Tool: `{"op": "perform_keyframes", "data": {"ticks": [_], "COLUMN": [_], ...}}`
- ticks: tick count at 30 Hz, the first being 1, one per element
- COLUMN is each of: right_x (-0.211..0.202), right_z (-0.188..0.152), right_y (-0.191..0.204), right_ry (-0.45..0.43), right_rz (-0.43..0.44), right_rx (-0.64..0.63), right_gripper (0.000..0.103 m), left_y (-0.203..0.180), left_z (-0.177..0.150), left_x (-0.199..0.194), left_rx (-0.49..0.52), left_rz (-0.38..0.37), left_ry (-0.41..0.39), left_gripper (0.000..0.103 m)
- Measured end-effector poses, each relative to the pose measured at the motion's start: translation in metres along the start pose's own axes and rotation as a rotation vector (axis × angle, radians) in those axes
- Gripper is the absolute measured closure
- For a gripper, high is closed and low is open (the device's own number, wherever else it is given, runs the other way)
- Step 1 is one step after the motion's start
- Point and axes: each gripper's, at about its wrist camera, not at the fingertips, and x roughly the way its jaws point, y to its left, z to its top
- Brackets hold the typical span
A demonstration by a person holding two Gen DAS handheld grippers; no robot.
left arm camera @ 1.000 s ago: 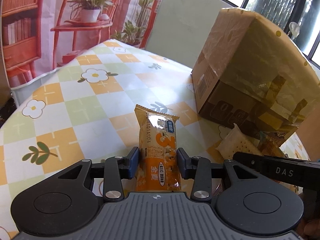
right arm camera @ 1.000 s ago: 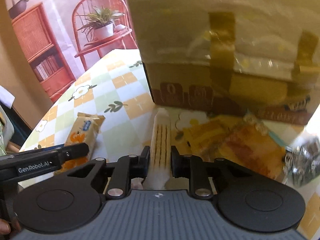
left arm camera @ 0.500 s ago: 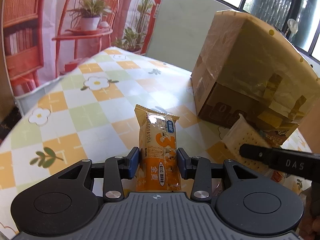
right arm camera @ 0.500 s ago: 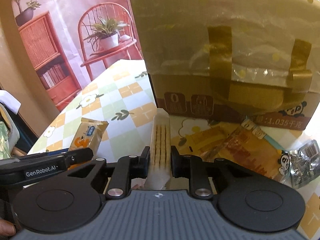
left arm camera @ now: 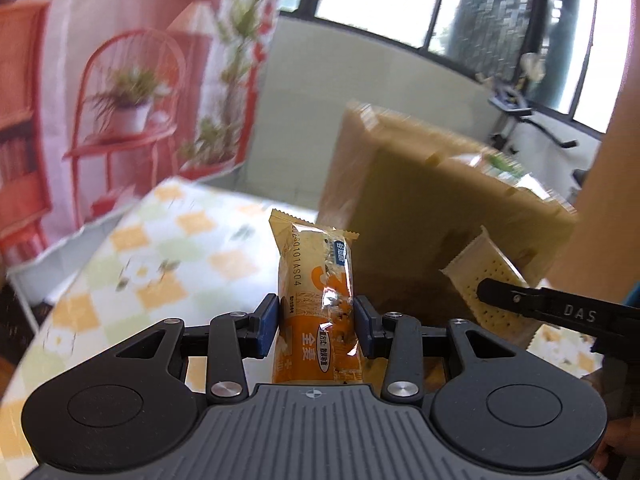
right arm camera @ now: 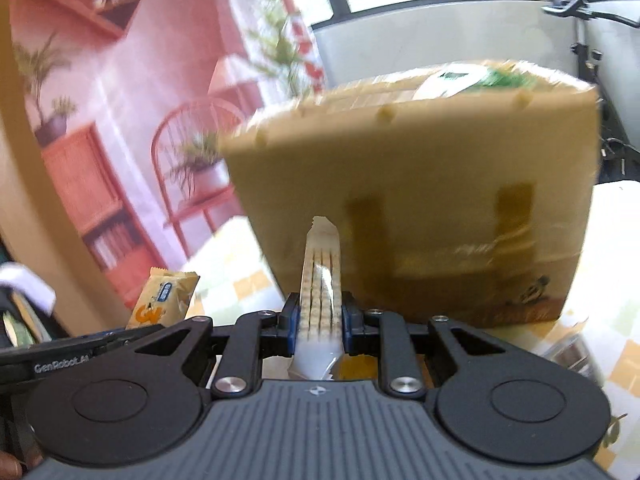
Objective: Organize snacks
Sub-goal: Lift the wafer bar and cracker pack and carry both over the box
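My left gripper [left arm camera: 316, 326] is shut on an orange snack packet [left arm camera: 314, 292], held upright above the checked tablecloth [left arm camera: 168, 264]. My right gripper [right arm camera: 320, 322] is shut on a clear pack of crackers [right arm camera: 322, 280], gripped edge-on. Each view shows the other hand's load: the cracker pack [left arm camera: 486, 280] at the right of the left wrist view, the orange packet [right arm camera: 164, 298] at the lower left of the right wrist view. A tall cardboard box [right arm camera: 420, 200] with an open top stands just ahead of both grippers; a green-and-white packet [right arm camera: 468, 76] shows over its rim.
A silver wrapper [right arm camera: 568, 354] lies on the table by the box's right foot. Behind the table hang a backdrop printed with a red chair [left arm camera: 132, 120] and a pale wall under windows [left arm camera: 380, 12]. The box [left arm camera: 432, 208] fills the right half ahead.
Both grippers have risen with their packets, so the box's top rim now comes into view. The snacks lying in front of the box have dropped out of sight.
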Motion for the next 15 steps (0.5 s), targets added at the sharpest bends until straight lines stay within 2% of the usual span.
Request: {"op": "perform_keyframes", "data": {"ticks": [5, 10, 15], "right_x": [-0.025, -0.044, -0.048], "right_z": [0.022, 0.054, 0.088], "right_y": [-0.008, -0.018, -0.029], "right_ry": [-0.082, -0.172, -0.244], "right_rz": [0.031, 0.077, 0.072], "right_rx": [0.03, 0.071, 0.054], "right_gripper": [0.082, 0.082, 0.082], "left_y": [-0.027, -0.054, -0.08], "left_z": [0.034, 0.066, 0.097], "left_x": [-0.015, -0.007, 0.007], "left_rx": [0.038, 0.065, 0.1], "left_rz": [-0.054, -0.106, -0.156], "left_ry": [-0.088, -0.115, -0.133], "left_gripper": [0.061, 0.061, 0.061]}}
